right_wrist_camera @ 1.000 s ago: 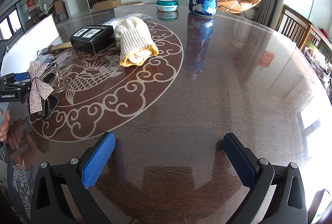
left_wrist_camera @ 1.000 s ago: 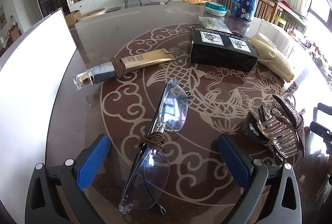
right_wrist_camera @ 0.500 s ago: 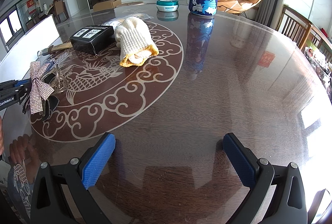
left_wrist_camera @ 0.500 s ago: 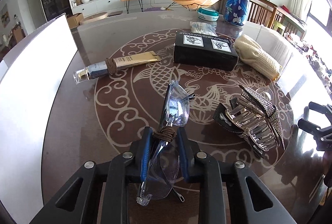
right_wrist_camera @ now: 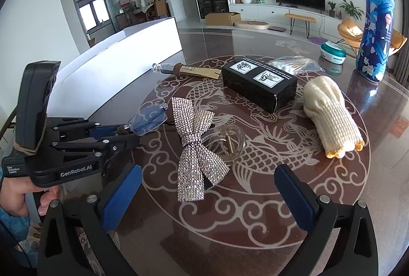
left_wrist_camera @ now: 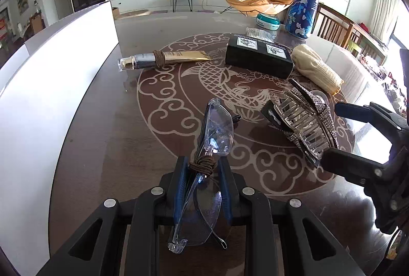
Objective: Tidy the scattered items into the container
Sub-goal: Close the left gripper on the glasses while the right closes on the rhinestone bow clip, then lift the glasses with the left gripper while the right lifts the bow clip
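My left gripper (left_wrist_camera: 202,174) is shut on clear glasses (left_wrist_camera: 217,128), the pads pressing at the bridge, where a brown hair tie (left_wrist_camera: 203,165) is wound. One lens sticks out ahead of the fingers, the other lies between the arms. In the right wrist view that left gripper (right_wrist_camera: 122,133) comes in from the left, a lens (right_wrist_camera: 148,119) at its tip. My right gripper (right_wrist_camera: 208,189) is open, and the near end of a rhinestone-bow hair clip (right_wrist_camera: 196,151) lies between its fingers. The white container (left_wrist_camera: 51,97) stands along the table's left side.
On the patterned table lie a gold tube (left_wrist_camera: 163,60) with a hair tie, a black box (left_wrist_camera: 258,57) and a cream knitted glove (left_wrist_camera: 317,69). Farther back are a bag of cotton swabs (right_wrist_camera: 294,64), a teal jar (right_wrist_camera: 332,52) and a tall blue canister (right_wrist_camera: 375,31).
The left gripper went from wide open to shut on the glasses' bridge. The right gripper swung left, from bare table to the hair clip, and stayed open.
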Motion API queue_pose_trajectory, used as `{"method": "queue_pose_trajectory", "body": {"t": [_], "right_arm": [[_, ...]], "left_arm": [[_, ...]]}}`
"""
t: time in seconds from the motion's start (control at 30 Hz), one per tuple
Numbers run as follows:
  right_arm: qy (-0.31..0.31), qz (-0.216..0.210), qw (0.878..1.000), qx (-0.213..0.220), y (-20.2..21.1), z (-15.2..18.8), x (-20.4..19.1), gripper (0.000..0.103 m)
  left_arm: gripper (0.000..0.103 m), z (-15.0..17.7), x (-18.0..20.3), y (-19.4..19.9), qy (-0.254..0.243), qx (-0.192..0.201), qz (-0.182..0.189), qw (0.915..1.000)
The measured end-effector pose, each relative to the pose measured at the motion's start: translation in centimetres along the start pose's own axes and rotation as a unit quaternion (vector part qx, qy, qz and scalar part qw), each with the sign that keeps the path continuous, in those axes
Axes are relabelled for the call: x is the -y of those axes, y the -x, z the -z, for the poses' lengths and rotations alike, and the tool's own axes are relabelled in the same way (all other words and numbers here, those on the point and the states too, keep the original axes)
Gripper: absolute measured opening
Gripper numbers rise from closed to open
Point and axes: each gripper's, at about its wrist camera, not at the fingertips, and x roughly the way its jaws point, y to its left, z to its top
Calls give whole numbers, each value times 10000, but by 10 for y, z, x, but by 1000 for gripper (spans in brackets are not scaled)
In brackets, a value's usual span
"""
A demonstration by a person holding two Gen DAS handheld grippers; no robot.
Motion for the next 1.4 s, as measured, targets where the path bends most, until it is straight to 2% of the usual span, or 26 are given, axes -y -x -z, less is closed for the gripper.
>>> {"method": "queue_pose_trajectory", "body": {"t": [0.1,0.13,0.2,0.3,0.47,0.57,0.63,0.67,0.7,0.73,0.77,0.8,1.0,1.1,1.23,1.4], "right_arm": [[-86,139,9992,-359,-30,-9,0,103],[-104,117,9993,-329,-31,-11,0,99],[-167,-31,9996,-234,-28,-12,3,59],[-244,56,9994,-239,-17,-3,11,54],[-384,604,9973,-187,28,41,36,54],[-648,805,9945,-153,52,63,57,54],[-819,878,9927,-130,59,69,66,60],[-876,919,9918,-142,59,70,69,76],[-910,985,9908,-201,58,70,70,96],[-919,1032,9901,-260,56,70,71,99],[-911,1033,9901,-267,56,70,71,99],[-910,1014,9903,-255,57,70,71,99],[-1010,989,9896,-248,56,71,74,103],[-876,1164,9887,-355,52,69,69,103],[-811,1252,9880,-409,50,69,67,103],[-767,1000,9911,-430,50,65,70,103]], "left_arm": [[24,3,2,1,25,56,-41,10000],[24,4,2,1,31,82,-57,9999],[24,5,3,2,35,120,-105,9999],[24,5,2,2,78,137,-90,9998],[24,9,8,5,13,126,39,9999],[25,12,16,6,-179,149,44,9997],[28,12,17,6,-179,169,10,9997],[36,11,18,5,-168,175,32,9997],[44,10,20,4,-176,163,77,9997],[67,9,22,3,-207,116,70,9997],[87,9,25,-1,-243,22,-29,9997],[88,9,28,-4,-308,-62,-138,9994],[92,7,28,-6,-373,-99,-59,9992],[103,6,31,-10,-492,-195,16,9986],[103,5,32,-12,-591,-234,106,9979],[103,-3,32,-17,-817,-315,226,9959]]}}
